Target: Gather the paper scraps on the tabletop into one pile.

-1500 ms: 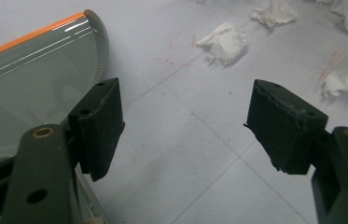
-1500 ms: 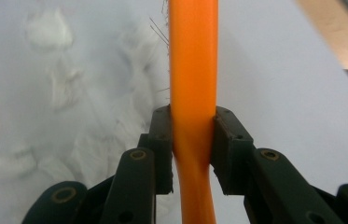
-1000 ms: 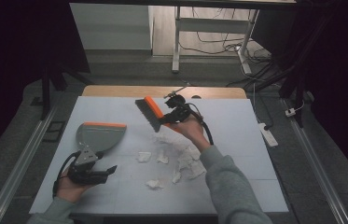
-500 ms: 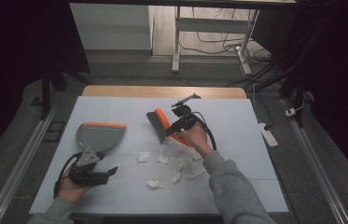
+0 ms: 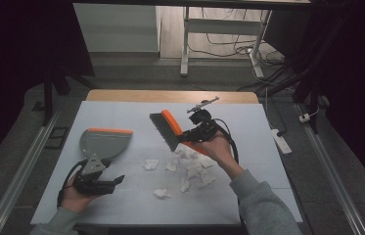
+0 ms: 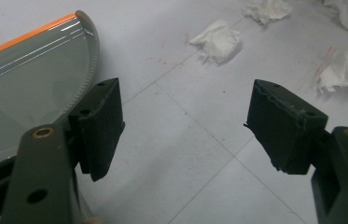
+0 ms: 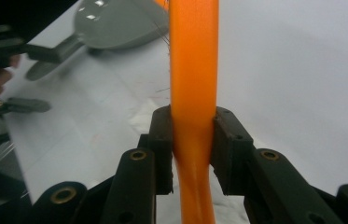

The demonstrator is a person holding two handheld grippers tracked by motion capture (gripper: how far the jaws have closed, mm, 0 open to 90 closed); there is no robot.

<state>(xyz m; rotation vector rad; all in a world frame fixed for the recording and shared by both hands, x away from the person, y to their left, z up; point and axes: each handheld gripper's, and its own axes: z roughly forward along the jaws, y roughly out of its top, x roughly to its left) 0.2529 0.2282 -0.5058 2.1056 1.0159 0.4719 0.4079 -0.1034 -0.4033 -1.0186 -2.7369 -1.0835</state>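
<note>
Dustpan [image 5: 102,142] lies empty (paper scraps [image 5: 190,166] scattered beside it).

**Plastic tools, crumpled paper on a matt table**

The brush [image 5: 166,128] has a smooth, glossy orange plastic handle [image 7: 193,70] and dark bristles. The dustpan [image 5: 102,142] is grey plastic with a slight sheen and an orange lip. Soft, crumpled white tissue paper scraps [image 5: 190,166] lie on a matt, pale tabletop [image 5: 268,147], faintly scuffed. The left gripper [image 6: 185,123] shows matt black, rough-edged jaw pads.
</note>
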